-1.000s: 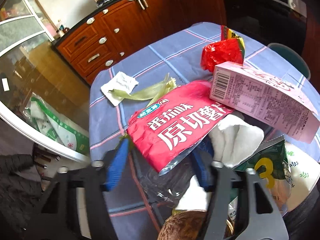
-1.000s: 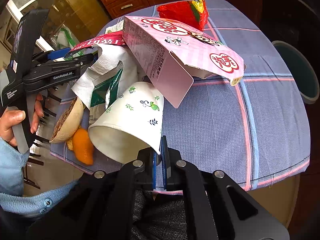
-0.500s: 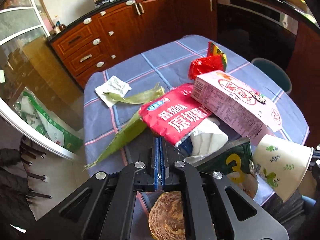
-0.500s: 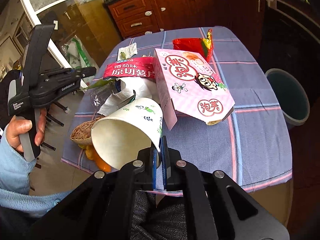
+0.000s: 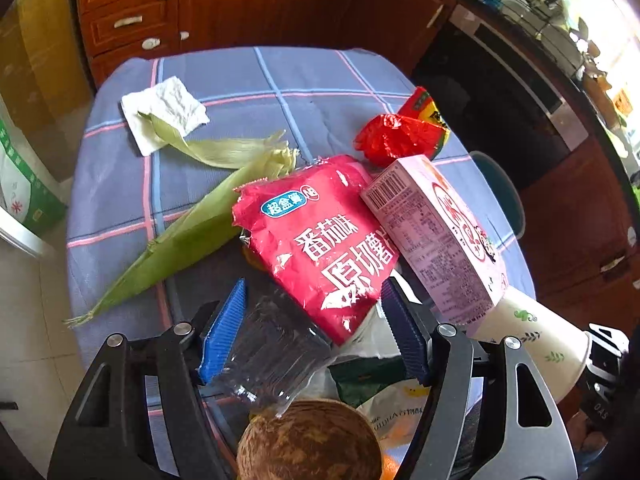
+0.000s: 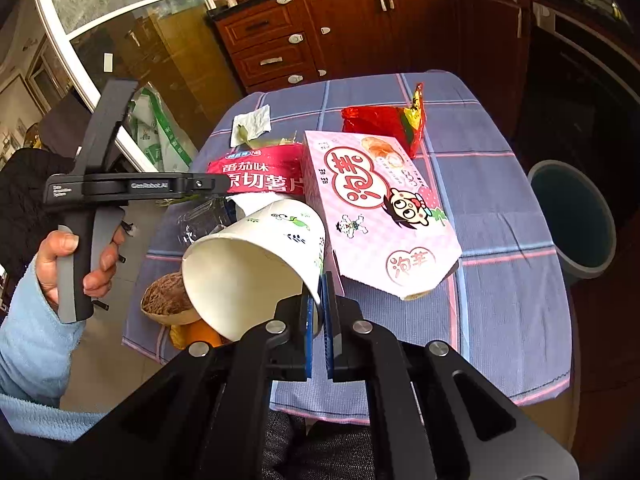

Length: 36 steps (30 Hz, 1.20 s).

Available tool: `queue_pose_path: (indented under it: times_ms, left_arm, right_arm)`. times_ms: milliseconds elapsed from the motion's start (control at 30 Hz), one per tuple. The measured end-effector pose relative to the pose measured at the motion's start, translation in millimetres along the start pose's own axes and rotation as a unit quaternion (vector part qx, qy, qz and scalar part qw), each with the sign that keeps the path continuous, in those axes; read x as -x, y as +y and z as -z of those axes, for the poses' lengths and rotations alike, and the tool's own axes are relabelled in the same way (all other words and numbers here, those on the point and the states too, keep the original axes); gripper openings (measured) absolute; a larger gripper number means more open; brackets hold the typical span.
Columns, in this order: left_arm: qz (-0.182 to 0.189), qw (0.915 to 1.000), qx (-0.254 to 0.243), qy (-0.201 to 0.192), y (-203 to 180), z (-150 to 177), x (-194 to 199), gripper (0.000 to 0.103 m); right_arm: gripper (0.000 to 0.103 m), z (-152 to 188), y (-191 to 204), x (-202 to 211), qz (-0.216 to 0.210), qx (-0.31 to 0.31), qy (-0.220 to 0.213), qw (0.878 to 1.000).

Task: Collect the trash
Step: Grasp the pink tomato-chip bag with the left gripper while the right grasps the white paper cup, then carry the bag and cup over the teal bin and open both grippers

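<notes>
The right gripper (image 6: 319, 320) is clamping the rim of the paper cup (image 6: 256, 264), carrying it mouth-outward above the table (image 6: 500, 300) for the bin (image 6: 576, 224) nearby, while the left gripper (image 5: 312, 332), jaws just opened, is straddling the clear plastic wrapper (image 5: 268, 356) without pressing it, apparently lining up a grasp.

The red chip bag (image 5: 320, 240) reads 番茄味 and 原切薯片. The pink box (image 6: 376, 208) carries 泡芙 in a heart and a barcode on its end. The left hand-held gripper (image 6: 132, 186) is marked GenRobot.AI.
</notes>
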<state>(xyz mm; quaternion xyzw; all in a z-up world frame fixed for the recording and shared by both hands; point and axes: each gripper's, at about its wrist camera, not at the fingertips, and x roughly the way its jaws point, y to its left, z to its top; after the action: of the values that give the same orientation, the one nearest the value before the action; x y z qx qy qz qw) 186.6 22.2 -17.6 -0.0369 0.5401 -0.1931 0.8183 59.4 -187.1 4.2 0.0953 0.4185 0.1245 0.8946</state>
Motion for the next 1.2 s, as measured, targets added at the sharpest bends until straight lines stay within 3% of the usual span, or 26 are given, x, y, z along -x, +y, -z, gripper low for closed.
queue_pose_path:
  times_ms: [200, 267, 333, 367, 567, 767, 967, 1200]
  left_arm:
    - [0.031, 0.9977, 0.06, -0.006, 9, -6, -15, 0.067]
    - [0.018, 0.9983, 0.052, -0.021, 1, -6, -9, 0.02]
    - [0.014, 0.9983, 0.043, -0.038, -9, -5, 2, 0.005]
    - [0.002, 0.9982, 0.033, -0.049, -15, -5, 8, 0.003]
    - [-0.053, 0.9902, -0.021, -0.127, -50, -2, 66, 0.002]
    - [-0.045, 0.9819, -0.064, -0.172, -83, -7, 116, 0.002]
    - [-0.002, 0.9765, -0.13, -0.172, -140, -17, 119, 0.002]
    - [0.052, 0.966, -0.218, -0.129, -236, -36, 61, 0.002]
  right_arm:
    - [0.004, -9, -5, -7, 0.007, -0.003, 0.003, 1.0]
    - [0.004, -11, -8, -8, 0.009, -0.006, 0.002, 1.0]
    - [0.004, -13, -11, -7, 0.009, -0.01, 0.0, 1.0]
    - [0.004, -15, -12, -6, 0.01, -0.011, -0.001, 1.0]
    - [0.004, -23, -18, 6, 0.014, -0.019, -0.021, 1.0]
    - [0.004, -39, -26, 36, 0.02, -0.024, -0.064, 0.997]
    - [0.004, -54, -65, 73, 0.046, -0.069, -0.116, 0.99]
    - [0.004, -51, -156, 107, 0.126, -0.15, -0.155, 0.968]
